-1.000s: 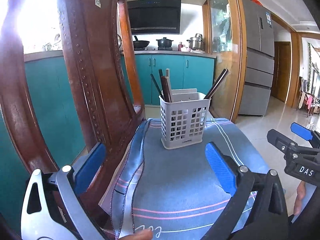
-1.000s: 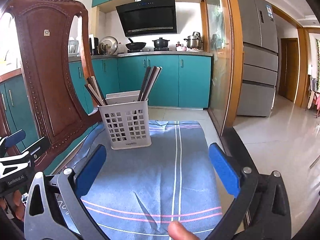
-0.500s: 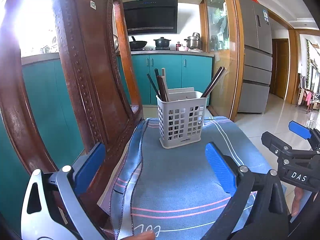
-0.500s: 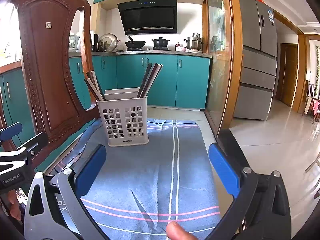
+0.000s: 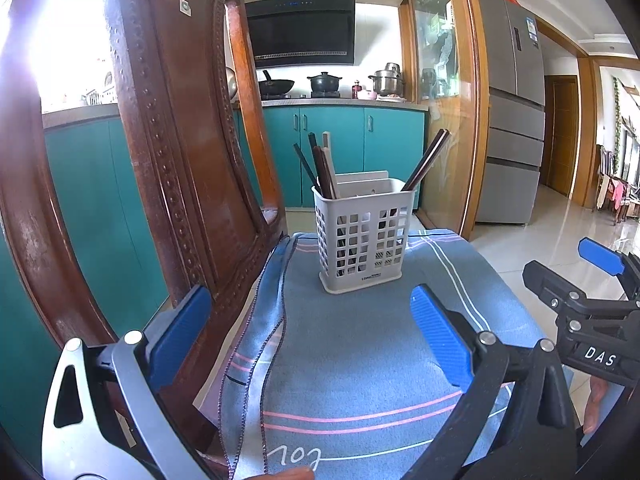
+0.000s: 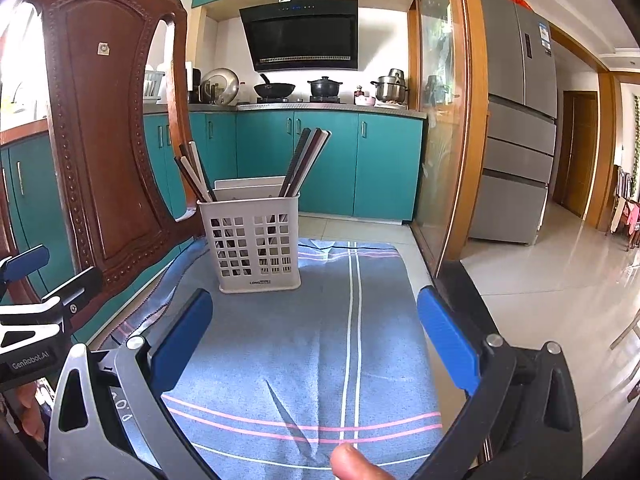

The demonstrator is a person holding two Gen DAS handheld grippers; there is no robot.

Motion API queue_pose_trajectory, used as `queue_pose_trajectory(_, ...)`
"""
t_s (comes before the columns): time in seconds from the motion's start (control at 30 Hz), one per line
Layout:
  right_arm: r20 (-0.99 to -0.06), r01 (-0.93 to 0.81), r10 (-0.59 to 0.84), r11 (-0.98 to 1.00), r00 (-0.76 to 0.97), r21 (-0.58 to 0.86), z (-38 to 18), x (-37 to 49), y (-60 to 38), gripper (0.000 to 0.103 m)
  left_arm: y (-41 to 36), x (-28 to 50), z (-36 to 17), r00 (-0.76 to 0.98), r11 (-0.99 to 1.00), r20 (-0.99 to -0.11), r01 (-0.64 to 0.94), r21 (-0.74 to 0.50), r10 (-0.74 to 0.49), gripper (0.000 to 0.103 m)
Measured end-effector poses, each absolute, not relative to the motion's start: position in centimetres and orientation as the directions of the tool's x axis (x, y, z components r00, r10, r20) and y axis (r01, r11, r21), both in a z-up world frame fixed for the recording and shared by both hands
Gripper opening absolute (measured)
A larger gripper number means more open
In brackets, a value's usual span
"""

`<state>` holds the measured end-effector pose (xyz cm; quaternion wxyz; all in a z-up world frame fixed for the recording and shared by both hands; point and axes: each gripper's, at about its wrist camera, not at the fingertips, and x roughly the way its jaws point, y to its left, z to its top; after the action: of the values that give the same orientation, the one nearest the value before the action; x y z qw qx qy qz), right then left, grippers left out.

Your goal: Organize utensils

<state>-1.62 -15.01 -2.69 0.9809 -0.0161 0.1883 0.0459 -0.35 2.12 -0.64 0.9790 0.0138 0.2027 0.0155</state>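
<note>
A white slotted utensil basket (image 5: pixel 362 238) (image 6: pixel 255 240) stands upright at the far end of a blue striped cloth (image 5: pixel 360 360) (image 6: pixel 312 340). Dark chopsticks (image 5: pixel 320 168) (image 6: pixel 306 160) lean out of both its sides. My left gripper (image 5: pixel 310 324) hangs open over the near part of the cloth, well short of the basket, nothing between its blue pads. My right gripper (image 6: pixel 314 328) is open too, empty, at a similar distance. Each gripper shows at the edge of the other's view: the right gripper (image 5: pixel 592 308) and the left gripper (image 6: pixel 32 312).
A carved wooden chair back (image 5: pixel 168 160) (image 6: pixel 108 140) rises along the cloth's left edge. Teal kitchen cabinets (image 6: pixel 328 164) and a stove with pots lie behind. A glass partition (image 6: pixel 440 120), a fridge (image 6: pixel 520 140) and tiled floor (image 6: pixel 540 280) are on the right. A fingertip (image 6: pixel 352 462) shows at the bottom edge.
Both grippers have drawn back slightly and lifted; the basket sits a little farther and lower in each view. Both stayed open and empty.
</note>
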Motion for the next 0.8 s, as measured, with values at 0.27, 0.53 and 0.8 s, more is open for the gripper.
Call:
queue_pose_trajectory(0.27,-0.368,-0.095,0.084,0.995,0.926,-0.014,-2.70,-1.76,-15.06,0.100,1.90,-0.43,-0.70,0.917,0.999,-0.398,-0.025,0.035,0.037,0.100)
queue_pose_trajectory(0.53,-0.368,-0.096,0.084,0.995,0.926,-0.015,-2.71,-1.78,-15.08,0.100,1.80,-0.39,-0.80,0.917,0.999,-0.398,-0.025,0.039,0.038,0.100)
queue_pose_trajectory(0.8,-0.368,-0.095,0.083,0.995,0.926,-0.015,-2.72,-1.76,-14.99,0.100,1.77,-0.31,-1.02,0.917,0.999,-0.398,-0.024,0.040,0.038,0.100)
